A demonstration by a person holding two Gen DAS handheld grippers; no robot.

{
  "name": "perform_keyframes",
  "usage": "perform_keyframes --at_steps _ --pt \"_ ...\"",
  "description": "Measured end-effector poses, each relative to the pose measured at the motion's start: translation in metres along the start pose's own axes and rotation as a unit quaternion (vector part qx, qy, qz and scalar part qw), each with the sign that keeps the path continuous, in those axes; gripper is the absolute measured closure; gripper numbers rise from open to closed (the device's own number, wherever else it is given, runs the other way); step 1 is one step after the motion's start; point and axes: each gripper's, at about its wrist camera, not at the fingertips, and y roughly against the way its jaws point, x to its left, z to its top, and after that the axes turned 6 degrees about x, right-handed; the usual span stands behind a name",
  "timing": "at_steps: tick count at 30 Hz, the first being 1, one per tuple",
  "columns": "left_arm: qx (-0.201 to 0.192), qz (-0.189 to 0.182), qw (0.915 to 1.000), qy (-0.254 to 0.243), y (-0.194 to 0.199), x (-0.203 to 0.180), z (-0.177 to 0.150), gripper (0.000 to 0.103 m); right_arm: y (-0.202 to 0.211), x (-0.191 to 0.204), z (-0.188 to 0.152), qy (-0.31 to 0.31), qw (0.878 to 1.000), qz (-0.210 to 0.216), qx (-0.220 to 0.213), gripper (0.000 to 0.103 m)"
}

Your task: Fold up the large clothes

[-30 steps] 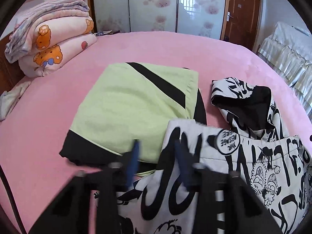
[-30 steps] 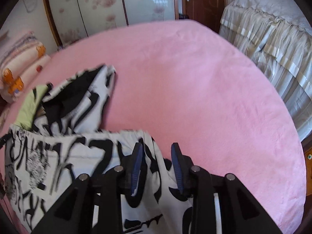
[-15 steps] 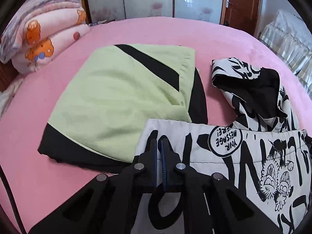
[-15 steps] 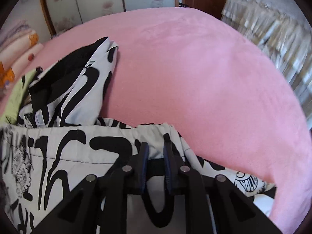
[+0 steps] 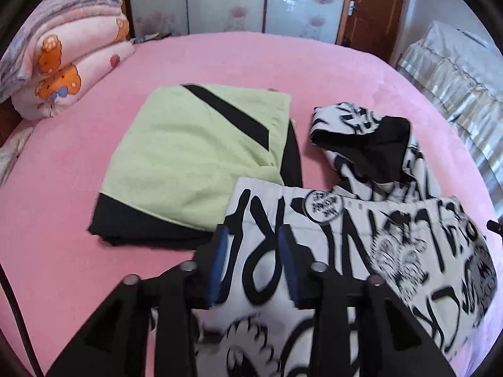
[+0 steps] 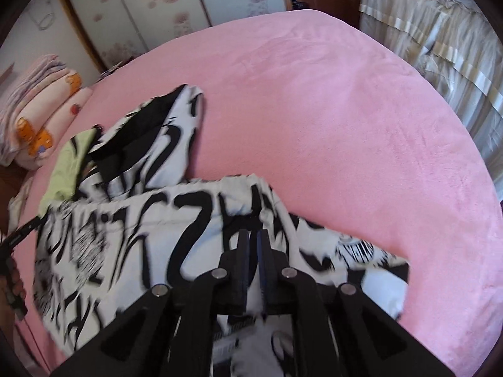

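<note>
1. Left wrist view: my left gripper (image 5: 253, 260) has just been opening; its jaws stand spread over the printed garment (image 5: 361, 245) on the bed (image 5: 220, 56), pinching nothing. The green garment (image 5: 195, 154) lies folded.
2. Right wrist view: my right gripper (image 6: 252, 257) has closed, pinching the printed garment's (image 6: 141, 229) edge. Its hood is unfolded; folding remains.

Soft, even daylight fills both views, brightest on the glossy wardrobe doors (image 5: 226, 0) far ahead of the tools. Shadows are faint. Fisheye bending and black vignette ring the edges. The printed garment (image 6: 132, 245) near the fingers is motion-blurred.
</note>
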Motion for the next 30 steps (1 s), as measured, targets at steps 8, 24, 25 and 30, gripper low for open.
perform_keyframes --at_steps 8,24,25,30 --pt "-0.019 0.014 0.9993 -0.03 0.087 0.002 -0.062 0.044 0.091 0.009 -0.059 0.036 0.998 0.001 -0.046 0.048" --pt "0.022 0.059 0.998 0.002 0.058 0.042 -0.149 0.044 0.041 -0.031 -0.12 0.037 0.996 -0.08 -0.013 0.047" --pt "0.028 0.059 0.9979 0.004 0.049 0.045 -0.149 0.044 0.036 -0.035 -0.12 0.033 0.996 -0.079 -0.01 0.047" --pt "0.067 0.046 0.9964 0.026 0.011 0.06 -0.147 0.044 0.016 -0.059 -0.117 0.001 0.997 -0.071 -0.004 0.047"
